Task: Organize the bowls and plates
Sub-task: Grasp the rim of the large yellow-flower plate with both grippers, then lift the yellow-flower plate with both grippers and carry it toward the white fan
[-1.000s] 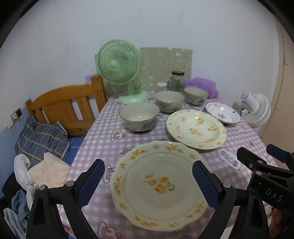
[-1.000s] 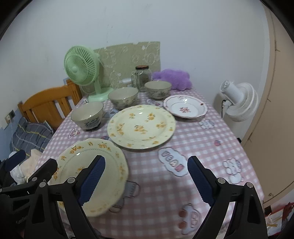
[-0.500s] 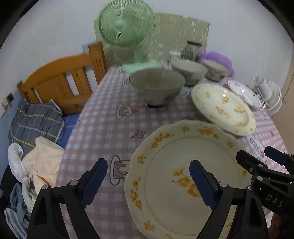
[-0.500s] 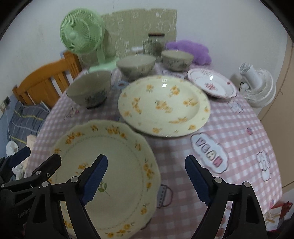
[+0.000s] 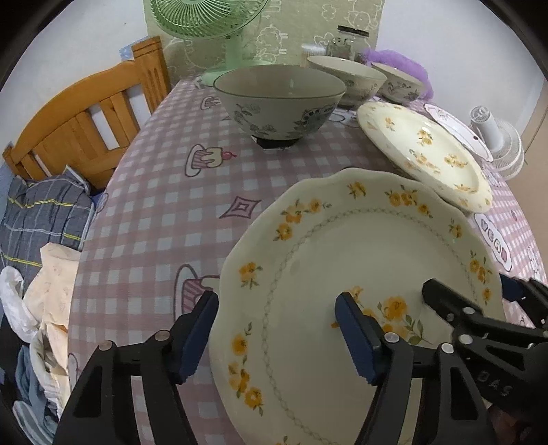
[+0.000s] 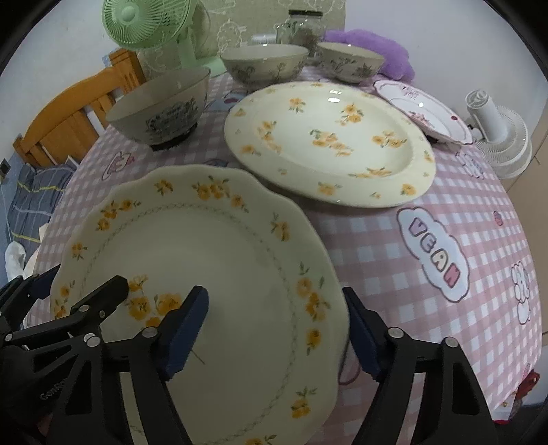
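Both grippers are coming at the same dish from opposite sides. The left gripper [image 5: 275, 328] straddles the left rim of the scalloped plate [image 5: 359, 274], one blue pad outside the edge and one over the plate's face, and its jaws are closing. The right gripper [image 6: 274, 323] does the same on the right rim, jaws also closing, with the edge between them. Neither pair of pads looks pressed onto the china yet, as far as I can tell.

That plate, cream with yellow flowers, lies at the near edge of the checked tablecloth [image 5: 164, 191]. Just beyond it to the right sits a larger round yellow-flowered plate [image 6: 328, 143], its near rim very close to the scalloped one. Further right is a small white plate with pink flowers [image 6: 424, 109]. A grey flowered bowl [image 5: 279, 99] stands far left, with two more bowls [image 6: 263, 65] [image 6: 349, 61] behind, then a green fan [image 6: 147, 24] and a glass jar [image 6: 301, 27].

I judge this to be the grasp of the first plate. Next, both grips should seat evenly on the rims before any lift, then the plate can go level onto the larger one.
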`<state>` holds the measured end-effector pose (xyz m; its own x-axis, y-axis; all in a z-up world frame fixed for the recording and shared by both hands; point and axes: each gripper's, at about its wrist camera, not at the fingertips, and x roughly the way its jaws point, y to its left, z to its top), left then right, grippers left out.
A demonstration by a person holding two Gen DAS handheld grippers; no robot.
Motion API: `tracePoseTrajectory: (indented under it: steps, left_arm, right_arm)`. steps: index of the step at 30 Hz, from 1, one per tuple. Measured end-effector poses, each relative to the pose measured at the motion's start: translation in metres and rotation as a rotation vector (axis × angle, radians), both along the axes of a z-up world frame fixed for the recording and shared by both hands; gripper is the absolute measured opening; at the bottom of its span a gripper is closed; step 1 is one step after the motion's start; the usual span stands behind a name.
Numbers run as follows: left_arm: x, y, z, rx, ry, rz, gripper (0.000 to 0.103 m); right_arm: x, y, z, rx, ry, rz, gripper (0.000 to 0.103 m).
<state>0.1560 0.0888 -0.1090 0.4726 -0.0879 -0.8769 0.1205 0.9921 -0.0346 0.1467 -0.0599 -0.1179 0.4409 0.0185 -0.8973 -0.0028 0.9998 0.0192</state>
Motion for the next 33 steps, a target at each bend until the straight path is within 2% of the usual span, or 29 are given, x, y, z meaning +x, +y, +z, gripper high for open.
tracePoseTrajectory:
  steps: [10, 15, 17, 33]
  left_arm:
    - [0.004, 0.0, 0.0, -0.013, 0.03, -0.018, 0.07]
    - [0.003, 0.004, 0.0, -0.031, 0.091, -0.047, 0.07]
    - [0.002, 0.006, 0.003, -0.032, 0.104, -0.045, 0.07]
    - [-0.006, 0.011, 0.039, -0.043, 0.045, -0.036, 0.069]
  right_arm:
    - [0.004, 0.0, -0.002, 0.001, 0.028, -0.021, 0.074]
    - [0.004, 0.002, 0.001, -0.012, 0.061, -0.022, 0.073]
    - [0.005, 0.002, 0.004, -0.016, 0.073, -0.025, 0.069]
    - [0.0, 0.009, 0.044, -0.021, 0.03, 0.005, 0.067]
